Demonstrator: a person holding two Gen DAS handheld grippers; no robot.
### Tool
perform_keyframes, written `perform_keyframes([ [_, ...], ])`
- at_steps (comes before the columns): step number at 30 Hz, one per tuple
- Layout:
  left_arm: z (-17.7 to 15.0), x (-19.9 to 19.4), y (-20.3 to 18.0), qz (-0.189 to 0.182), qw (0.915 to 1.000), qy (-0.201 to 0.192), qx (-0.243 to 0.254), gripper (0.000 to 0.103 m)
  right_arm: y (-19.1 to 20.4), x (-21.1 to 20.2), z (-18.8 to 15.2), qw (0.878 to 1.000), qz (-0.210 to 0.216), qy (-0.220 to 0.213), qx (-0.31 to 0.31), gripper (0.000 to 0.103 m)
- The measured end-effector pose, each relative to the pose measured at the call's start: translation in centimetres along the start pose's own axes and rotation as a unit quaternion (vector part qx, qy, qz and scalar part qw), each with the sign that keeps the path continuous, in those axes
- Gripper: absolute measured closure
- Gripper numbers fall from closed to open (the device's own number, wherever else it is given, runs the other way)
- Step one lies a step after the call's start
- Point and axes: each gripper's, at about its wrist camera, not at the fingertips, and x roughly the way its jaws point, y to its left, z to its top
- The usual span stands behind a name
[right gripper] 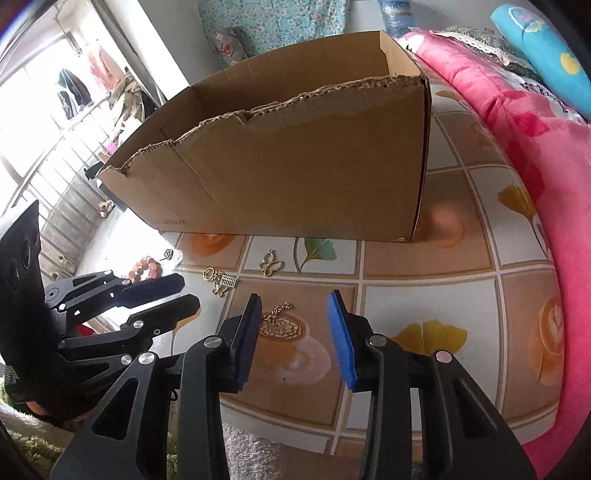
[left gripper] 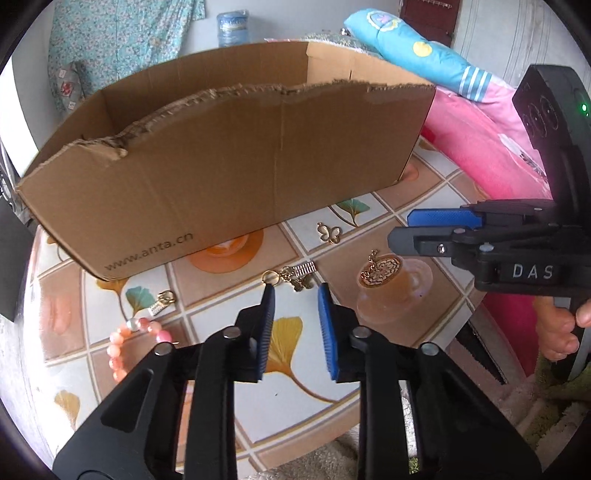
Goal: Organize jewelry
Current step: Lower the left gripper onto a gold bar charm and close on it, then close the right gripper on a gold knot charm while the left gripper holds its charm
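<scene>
An open cardboard box (left gripper: 229,162) stands at the back of the tiled table; it also shows in the right wrist view (right gripper: 295,166). Jewelry lies in front of it: a gold butterfly pendant (left gripper: 330,232) (right gripper: 271,263), a gold key-and-charm cluster (left gripper: 293,277) (right gripper: 220,282), a round gold filigree pendant (left gripper: 380,271) (right gripper: 279,326), a pink bead bracelet (left gripper: 127,343) (right gripper: 146,270) and a small silver-band charm (left gripper: 162,302). My left gripper (left gripper: 295,295) is open and empty, just short of the charm cluster. My right gripper (right gripper: 295,306) is open and empty, over the round pendant; it shows at the right in the left wrist view (left gripper: 400,230).
A pink blanket (right gripper: 535,155) and a blue pillow (left gripper: 417,48) line the table's right side. A water jug (left gripper: 232,27) and floral cloth stand behind the box. The left gripper's body (right gripper: 92,325) fills the left of the right wrist view.
</scene>
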Motion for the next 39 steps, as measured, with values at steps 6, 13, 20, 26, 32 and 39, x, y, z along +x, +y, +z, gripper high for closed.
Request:
perform_keyframes([
  [6, 0.5, 1.7, -0.2, -0.006, 0.9998, 0.021, 0.001, 0.082, -0.9, 0.7, 0.4, 1.0, -0.004, -0.001, 0.012, 0.066],
  [13, 1.4, 2.6, -0.9, 0.015, 0.9996, 0.017, 0.019, 0.09, -1.1, 1.2, 0.6, 1.0, -0.012, -0.004, 0.016, 0.066],
  [20, 1.4, 2.7, -1.4, 0.031, 0.9987, 0.007, 0.04, 0.093, -1.2, 1.4, 0.4, 1.0, -0.014, -0.006, 0.019, 0.066],
  [26, 1.1, 2.7, -1.5, 0.031, 0.9987, 0.002, 0.041, 0.095, -0.5, 1.2, 0.6, 1.0, -0.016, -0.012, 0.008, 0.067],
  [32, 0.3, 1.9, -1.2, 0.02, 0.9994, -0.003, 0.026, 0.095, 0.2, 1.2, 1.3, 1.0, -0.015, -0.019, -0.005, 0.067],
  [39, 0.7, 1.3, 0.0, 0.03, 0.9995, -0.012, 0.005, 0.095, 2.5, 2.3, 2.1, 0.998, -0.022, -0.02, -0.064, 0.067],
])
